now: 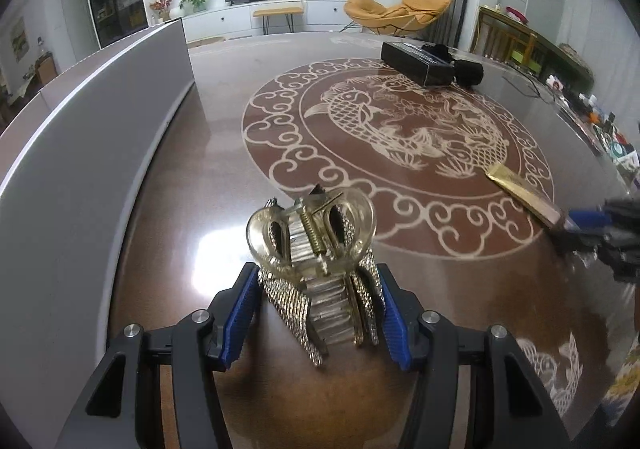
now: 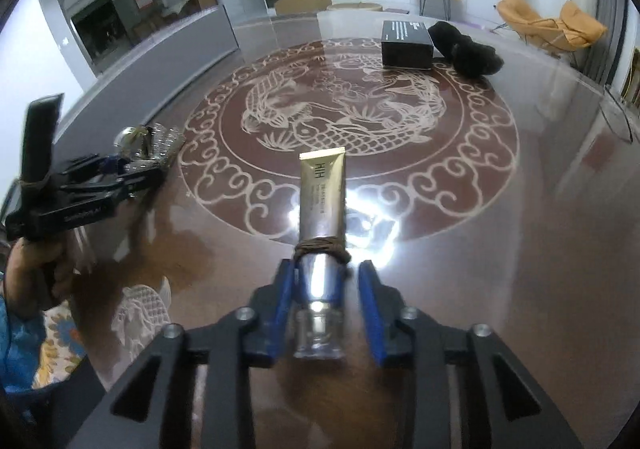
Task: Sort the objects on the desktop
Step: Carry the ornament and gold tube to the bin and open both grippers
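Observation:
A clear rhinestone hair claw clip (image 1: 316, 261) stands between the blue pads of my left gripper (image 1: 318, 289); the pads sit right beside it, and contact is unclear. It also shows in the right wrist view (image 2: 150, 143). A gold cosmetic tube (image 2: 320, 201) with a brown hair tie (image 2: 322, 247) around its silver cap lies on the table between the fingers of my right gripper (image 2: 326, 289), which is open with gaps on both sides. The tube also shows in the left wrist view (image 1: 520, 189).
A black box (image 2: 406, 43) and a black cloth bundle (image 2: 466, 49) lie at the far side of the brown table (image 2: 500, 249) with its carp pattern. A grey panel (image 1: 100, 129) borders the table's left side. Small clutter sits at the right edge (image 1: 612, 137).

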A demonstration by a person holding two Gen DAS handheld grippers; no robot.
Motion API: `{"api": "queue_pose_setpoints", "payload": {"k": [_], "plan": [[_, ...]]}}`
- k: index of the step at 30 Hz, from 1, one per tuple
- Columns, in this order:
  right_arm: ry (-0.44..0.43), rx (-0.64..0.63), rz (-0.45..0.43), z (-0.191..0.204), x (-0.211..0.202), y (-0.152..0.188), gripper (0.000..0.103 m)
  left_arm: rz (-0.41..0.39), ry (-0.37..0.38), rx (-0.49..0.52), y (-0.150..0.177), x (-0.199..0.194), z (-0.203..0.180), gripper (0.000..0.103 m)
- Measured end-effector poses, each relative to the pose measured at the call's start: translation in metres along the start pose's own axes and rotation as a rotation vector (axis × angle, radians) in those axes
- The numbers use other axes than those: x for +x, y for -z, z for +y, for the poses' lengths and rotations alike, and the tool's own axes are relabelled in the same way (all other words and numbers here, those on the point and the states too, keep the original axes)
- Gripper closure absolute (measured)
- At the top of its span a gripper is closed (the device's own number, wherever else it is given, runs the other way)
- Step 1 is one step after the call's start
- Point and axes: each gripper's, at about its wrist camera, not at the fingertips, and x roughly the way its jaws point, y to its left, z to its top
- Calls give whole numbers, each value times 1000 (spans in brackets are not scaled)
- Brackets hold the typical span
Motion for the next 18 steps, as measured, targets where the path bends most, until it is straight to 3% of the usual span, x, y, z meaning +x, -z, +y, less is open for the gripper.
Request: {"api": "queue_pose_setpoints", "payload": {"k": [2, 5, 6, 7, 8, 13, 18], "plan": [[12, -28, 24, 4, 5, -8, 55, 7, 10, -17, 0, -1, 3, 46], [30, -104, 70, 17, 17, -20, 55, 5, 26, -40, -1, 0, 6, 46], [41, -122, 77, 22, 19, -20, 57, 5, 24, -39, -3, 2, 6, 46], [46, -133, 78, 25, 20, -21, 73, 2, 29, -37, -5, 3, 5, 48], [43, -126, 78, 25, 21, -21, 74, -2, 44, -42, -6, 4, 5, 48], [-9, -36, -5, 21, -11, -24, 74, -57, 98, -64, -2, -17, 6, 49], [-34, -68, -60, 37, -46, -31, 74, -113, 112, -87, 4, -47, 15, 49]]}}
